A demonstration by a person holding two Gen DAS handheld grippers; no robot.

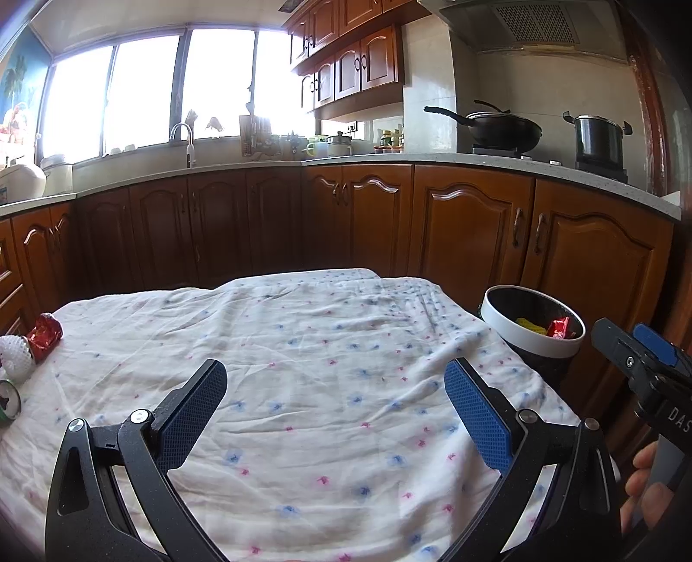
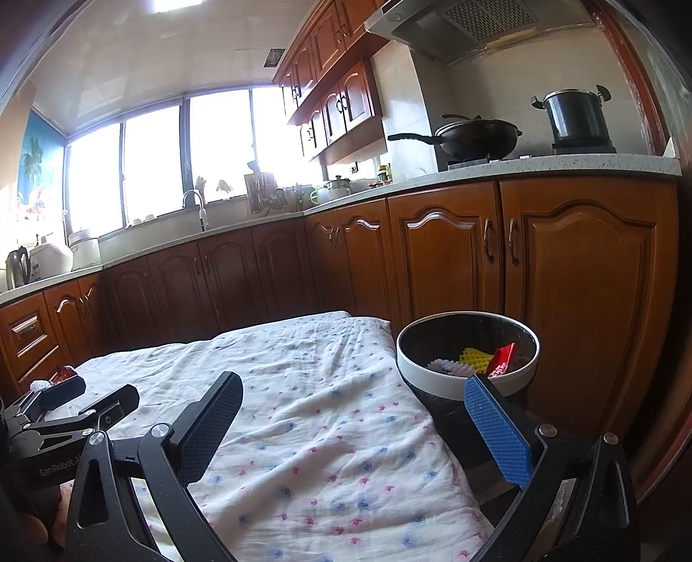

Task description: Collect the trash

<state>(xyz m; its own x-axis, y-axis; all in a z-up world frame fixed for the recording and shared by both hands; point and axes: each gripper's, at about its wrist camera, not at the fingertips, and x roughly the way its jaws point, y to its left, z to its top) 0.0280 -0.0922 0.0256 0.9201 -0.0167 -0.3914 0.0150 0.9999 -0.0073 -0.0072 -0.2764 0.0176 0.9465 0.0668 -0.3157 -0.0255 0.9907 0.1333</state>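
A red wrapper (image 1: 44,336), white foam net (image 1: 16,356) and can (image 1: 8,404) lie together on the cloth's left edge.

Kitchen was lit by strong daylight thru a wide window (image 1: 147,91), glass blown out white. Brown wood base cabinets (image 1: 471,225) were run along two walls under a pale speckled countertop (image 2: 562,166); matching upper cabinets (image 1: 346,65) were hung beside a range hood (image 2: 454,21). A faucet (image 1: 184,138) was set below the window. A wok (image 2: 471,138) & pot (image 2: 571,116) were seen on the stove. Ceiling was tiled white.
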